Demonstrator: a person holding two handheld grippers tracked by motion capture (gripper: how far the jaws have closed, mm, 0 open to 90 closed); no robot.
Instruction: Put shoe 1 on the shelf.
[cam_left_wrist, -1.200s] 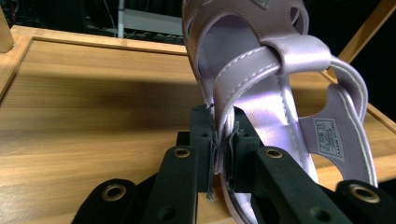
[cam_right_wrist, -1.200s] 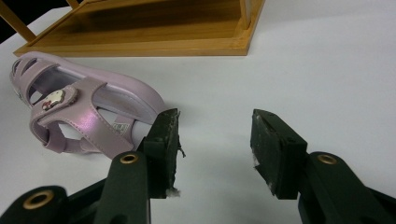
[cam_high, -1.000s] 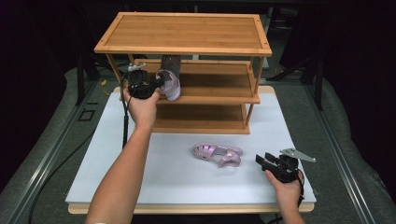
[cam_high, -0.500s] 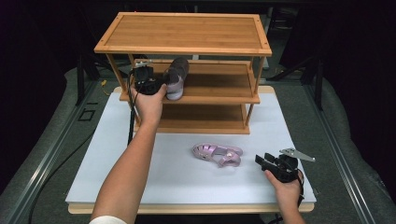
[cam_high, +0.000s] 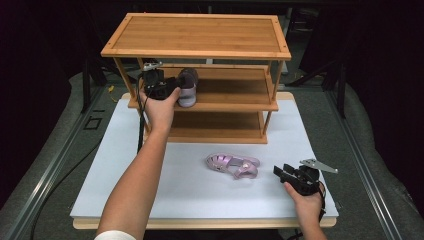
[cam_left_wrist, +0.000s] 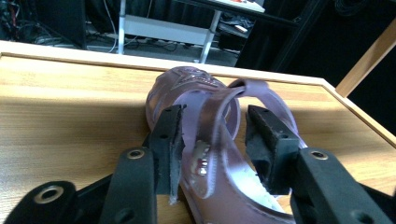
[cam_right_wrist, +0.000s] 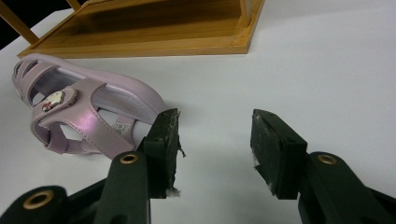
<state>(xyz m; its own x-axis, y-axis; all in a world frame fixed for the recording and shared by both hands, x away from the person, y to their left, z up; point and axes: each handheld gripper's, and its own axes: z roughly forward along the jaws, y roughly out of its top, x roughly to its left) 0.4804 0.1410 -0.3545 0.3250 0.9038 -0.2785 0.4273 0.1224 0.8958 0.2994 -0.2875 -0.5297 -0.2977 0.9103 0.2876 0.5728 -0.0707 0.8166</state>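
Observation:
A purple sandal (cam_high: 187, 92) rests on the middle shelf (cam_high: 235, 92) of a bamboo rack, near its left end. My left gripper (cam_high: 172, 87) is at the sandal's heel. In the left gripper view the sandal (cam_left_wrist: 210, 140) lies toe away on the wood, and my left gripper (cam_left_wrist: 214, 126) is open with a jaw on each side of the heel strap. A second pink-purple sandal (cam_high: 232, 164) lies on the white board in front of the rack. My right gripper (cam_high: 281, 171) sits open just right of it, and in its own view the right gripper (cam_right_wrist: 215, 135) holds nothing, with that sandal (cam_right_wrist: 84, 112) to the left.
The three-tier bamboo rack (cam_high: 200, 35) stands at the back of the white board (cam_high: 175, 195). Its bottom shelf (cam_right_wrist: 140, 28) is bare. Dark floor and metal rails surround the table.
My left hand has carried the purple sandal right and deeper onto the middle shelf, where it now rests. The right hand and the other sandal have not moved.

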